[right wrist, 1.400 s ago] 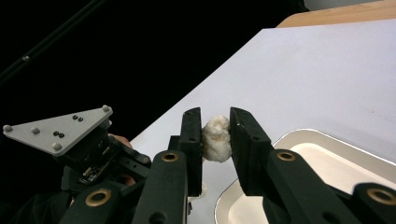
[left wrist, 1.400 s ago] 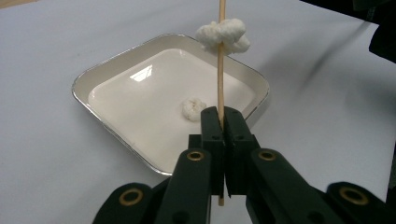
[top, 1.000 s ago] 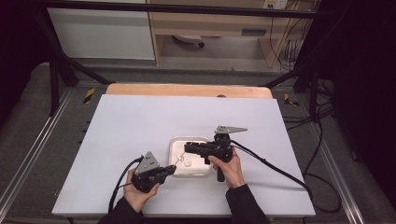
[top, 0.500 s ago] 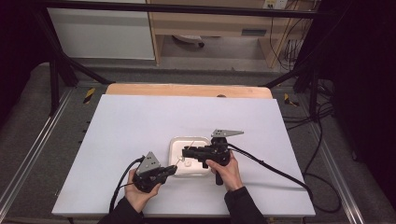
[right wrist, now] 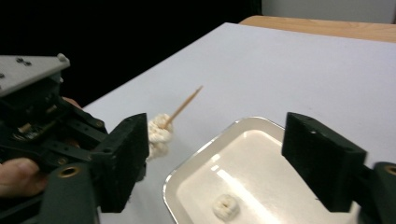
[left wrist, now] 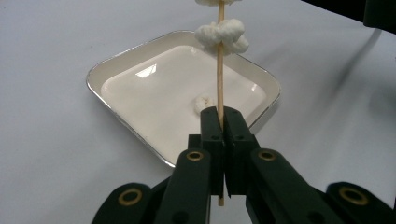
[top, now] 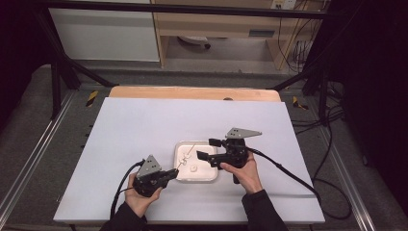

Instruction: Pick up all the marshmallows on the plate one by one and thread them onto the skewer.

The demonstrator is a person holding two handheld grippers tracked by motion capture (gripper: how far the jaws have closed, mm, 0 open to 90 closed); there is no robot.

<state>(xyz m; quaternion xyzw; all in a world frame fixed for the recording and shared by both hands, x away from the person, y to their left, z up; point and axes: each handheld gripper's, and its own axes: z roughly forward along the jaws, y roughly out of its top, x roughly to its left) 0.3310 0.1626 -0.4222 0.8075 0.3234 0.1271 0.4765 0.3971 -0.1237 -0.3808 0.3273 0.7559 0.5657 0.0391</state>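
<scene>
— Two grippers over white worktop (top: 144, 130). Biggest item on it?

— White square tray (top: 211, 174), shiny rim, roughly mid-worktop, nearer the person's edge.

— Left gripper (left wrist: 219, 122)?

— Jaws shut tight on thin wooden skewer (left wrist: 220, 70), clamped near its lower end. Seen in high view at tray's left edge, gripper (top: 169, 174) just beside rim. Skewer slants up over tray, tip free.

— Anything on skewer?

— One white marshmallow (left wrist: 222, 36) threaded partway up, above tray; 2nd white lump at top edge of left gripper view, cut off, can't tell more.

— Right gripper (right wrist: 224, 163)?

— Jaws wide apart, holding nothing. Hangs over tray's right side, pointed toward skewer.

— Smallest bit?

— Loose marshmallow piece (right wrist: 226, 206) lying on tray floor, between open jaws in right gripper view, not touching either.
</scene>
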